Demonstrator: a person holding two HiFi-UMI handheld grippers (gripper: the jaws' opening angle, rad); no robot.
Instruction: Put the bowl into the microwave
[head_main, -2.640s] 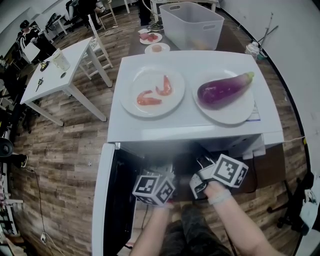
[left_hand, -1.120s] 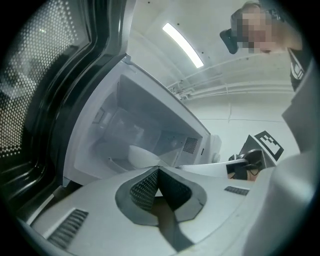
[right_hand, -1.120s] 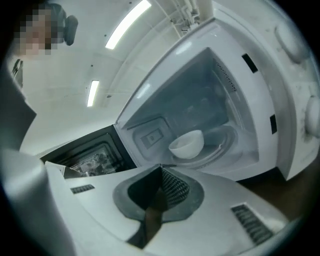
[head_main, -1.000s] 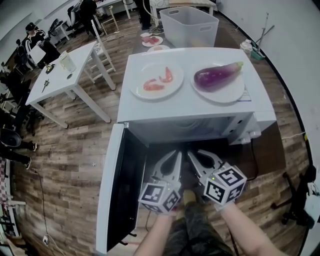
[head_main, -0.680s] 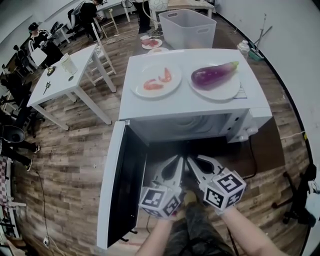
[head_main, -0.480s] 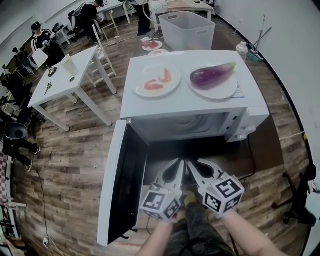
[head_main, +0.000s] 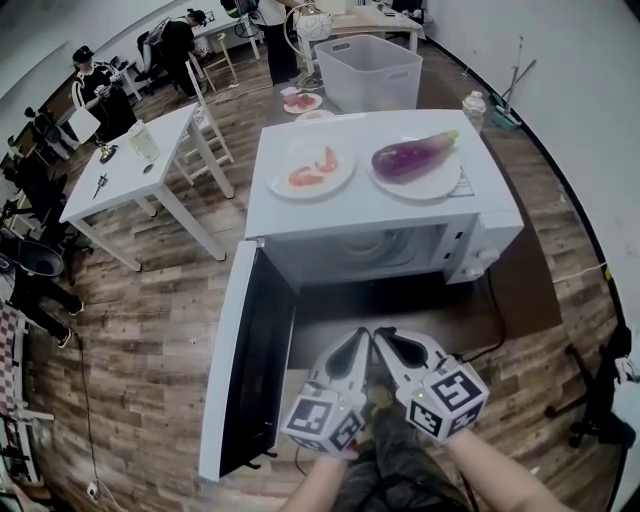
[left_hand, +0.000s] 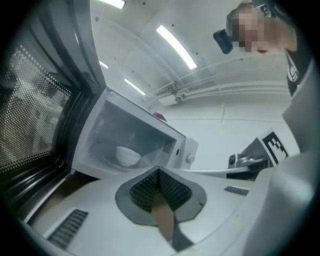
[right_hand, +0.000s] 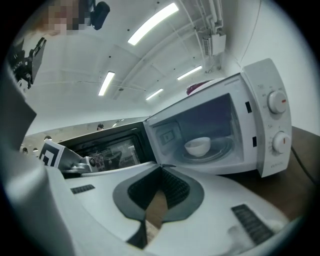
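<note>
You pulled both claws back out of the microwave (head_main: 380, 215). A little while before, they were deep in its open mouth. Now the left claw (head_main: 352, 345) and the right claw (head_main: 392, 342) hung side by side in front of it, above the dark counter (head_main: 520, 300), well clear of the opening.

Both claws were clenched tight, and neither held anything. In each gripper view the two dark pads met at the tips with nothing between them.

The white bowl (right_hand: 197, 146) stayed behind. It sat upright on the glass turntable (right_hand: 222, 150) inside the microwave, and nothing was touching it. So it looked like the main job was done: the bowl was in.

The door (head_main: 240, 370) still stood wide open on your left. The task did not ask you to shut it.

The bowl lay ahead of both claws and well apart from them. From the left claw it showed above the tips and a bit to the left (left_hand: 127, 156). From the right claw it showed above the tips and a bit to the right.
</note>
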